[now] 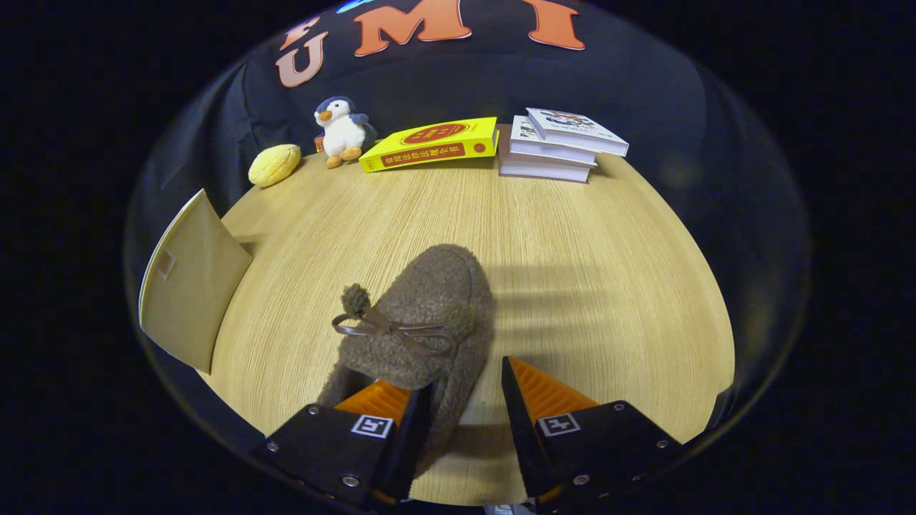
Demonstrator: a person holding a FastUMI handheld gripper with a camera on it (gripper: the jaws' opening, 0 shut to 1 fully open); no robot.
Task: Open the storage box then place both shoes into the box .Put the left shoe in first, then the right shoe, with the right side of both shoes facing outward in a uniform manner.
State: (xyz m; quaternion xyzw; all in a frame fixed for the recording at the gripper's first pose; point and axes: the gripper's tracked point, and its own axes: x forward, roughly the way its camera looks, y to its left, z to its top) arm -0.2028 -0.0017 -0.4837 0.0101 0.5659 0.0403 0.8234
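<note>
Fuzzy brown fleece covers the slipper-style shoe (422, 315) lying on the pale wood-grain tabletop (572, 236), with a thin leather bow and small pompoms tied across its top. Its long axis runs almost straight away from the gripper (466, 390), toe pointing toward the far side of the table and leaning slightly to the right, heel end closest to the fingers. The gripper's fingers are spread apart, not pinching anything: one finger sits over or in the heel opening of the shoe, the other stands just outside the shoe's right wall, so that wall lies in the gap between them. Whether either finger already touches the fleece cannot be told. Closing from here would likely pinch the right side wall near the heel, which looks like the intended grasp.

Off to the left of the shoe, a beige cardboard flap (187, 280) stands tilted at the table's edge; it appears to be the lid or side of the storage box, so the carry would go leftward from the fingers. Well beyond the shoe, along the back edge, sit a yellow round cushion (275, 164), a small plush penguin (341, 131), a yellow book with a red spine (431, 144) and a stack of white books (558, 145).
</note>
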